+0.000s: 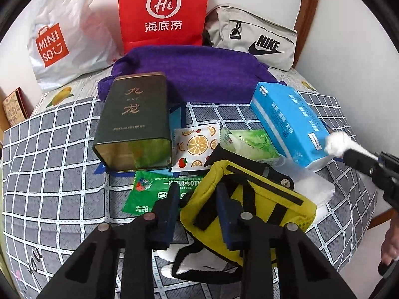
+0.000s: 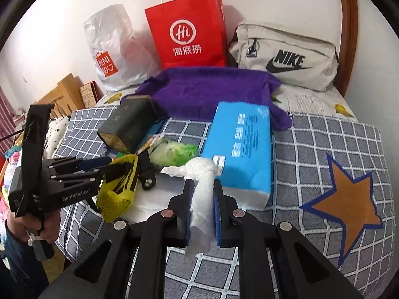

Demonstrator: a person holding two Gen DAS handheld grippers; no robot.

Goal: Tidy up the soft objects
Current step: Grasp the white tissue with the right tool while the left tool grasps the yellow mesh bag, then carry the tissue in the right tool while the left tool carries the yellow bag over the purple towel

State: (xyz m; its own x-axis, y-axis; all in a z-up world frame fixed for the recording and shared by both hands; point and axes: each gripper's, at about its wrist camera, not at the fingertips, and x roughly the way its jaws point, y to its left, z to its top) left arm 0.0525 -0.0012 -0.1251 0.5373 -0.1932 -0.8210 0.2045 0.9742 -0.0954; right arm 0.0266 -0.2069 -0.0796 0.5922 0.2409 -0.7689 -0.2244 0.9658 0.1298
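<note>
Left hand-held gripper (image 1: 197,194) clamped on yellow pouch (image 1: 251,199), right hand-held gripper (image 2: 202,186) on white tissue (image 2: 203,199).

Purple towel (image 1: 189,74), yellow pouch (image 1: 249,199) (black-trimmed), grey-checked bedcover (image 1: 49,162), red bag (image 1: 163,10).

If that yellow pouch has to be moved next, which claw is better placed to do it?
The left claw. Its jaws are already shut on the yellow pouch. The right claw is busy, clamped on a white tissue beside the blue tissue pack.
</note>
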